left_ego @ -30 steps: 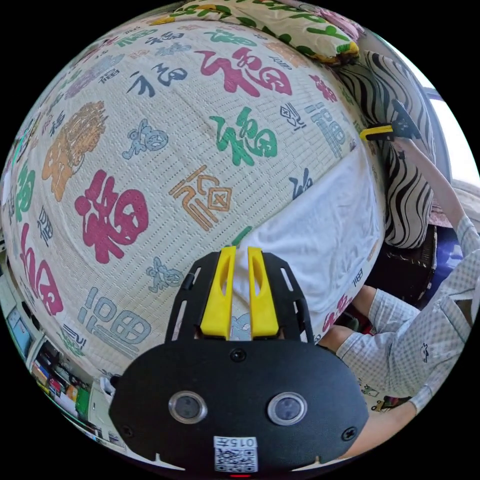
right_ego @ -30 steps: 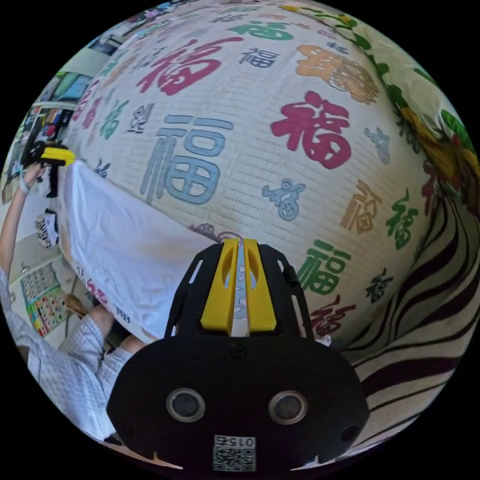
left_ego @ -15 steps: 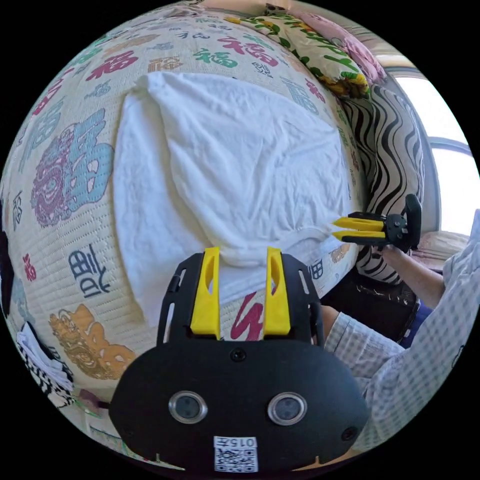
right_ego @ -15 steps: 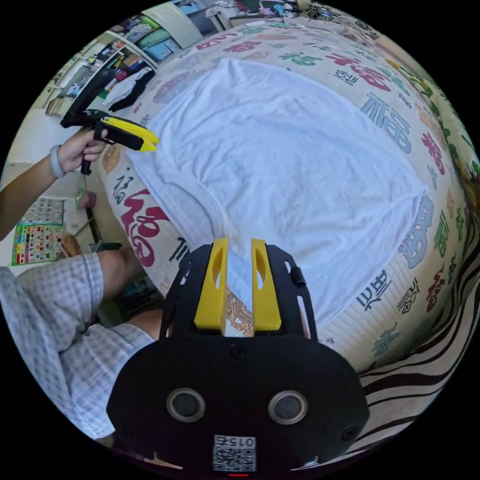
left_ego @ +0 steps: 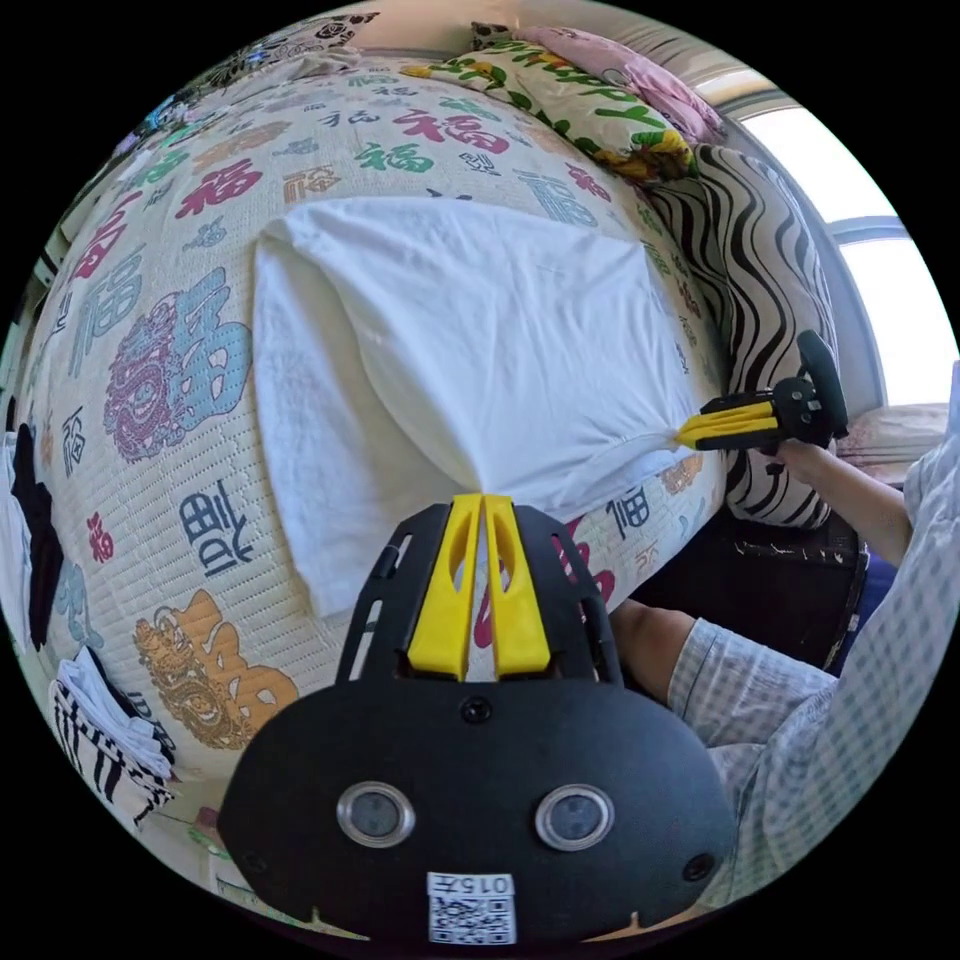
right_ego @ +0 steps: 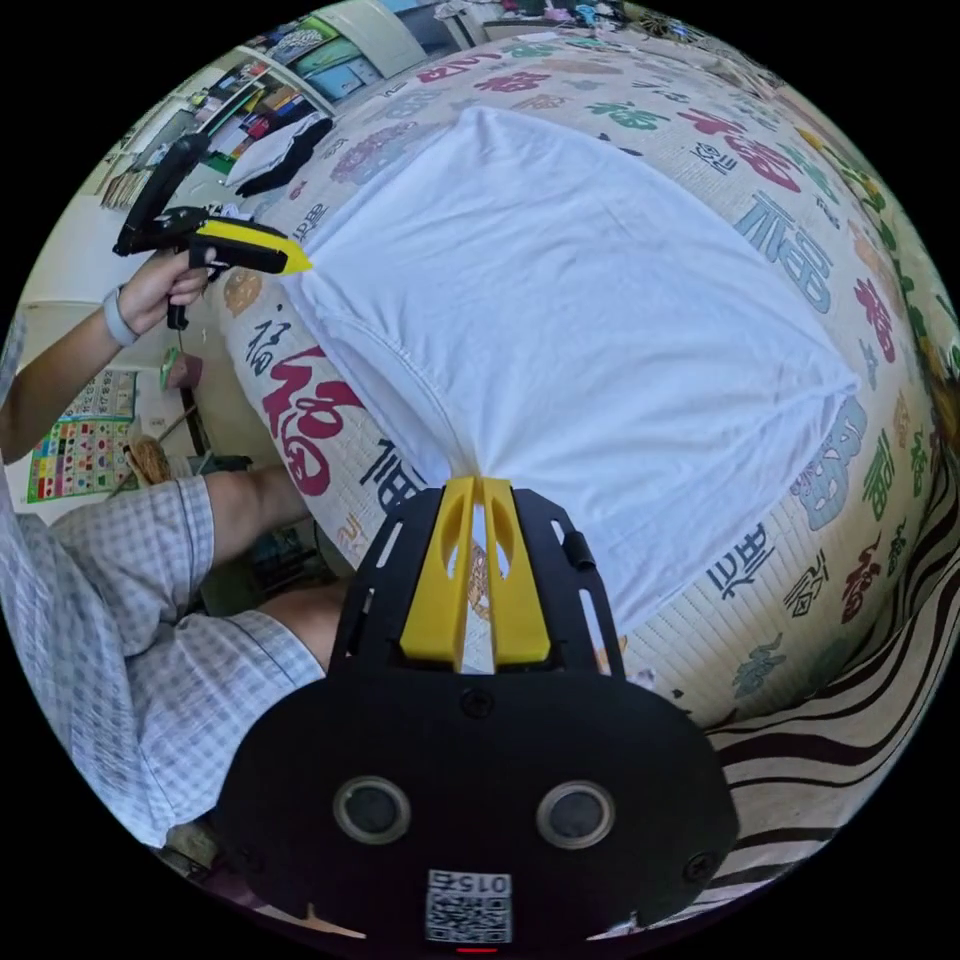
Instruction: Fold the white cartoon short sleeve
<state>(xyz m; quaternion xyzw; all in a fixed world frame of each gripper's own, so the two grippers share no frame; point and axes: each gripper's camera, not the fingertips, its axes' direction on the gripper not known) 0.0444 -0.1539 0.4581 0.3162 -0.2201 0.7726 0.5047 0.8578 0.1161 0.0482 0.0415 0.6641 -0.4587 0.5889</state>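
Fingers of my left gripper point(left_ego: 483, 500) pinch the near edge of the white shirt point(left_ego: 480, 330), which lies spread on the bed point(left_ego: 180, 400) with its patterned cover. My right gripper point(right_ego: 478, 485) has its fingers closed on the same edge further along, and I see it from the left gripper view too point(left_ego: 690, 432).

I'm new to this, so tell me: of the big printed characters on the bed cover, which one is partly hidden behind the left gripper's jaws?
The red character at the bed's near edge, just below the white shirt; the blue and orange ones lie off to the side.
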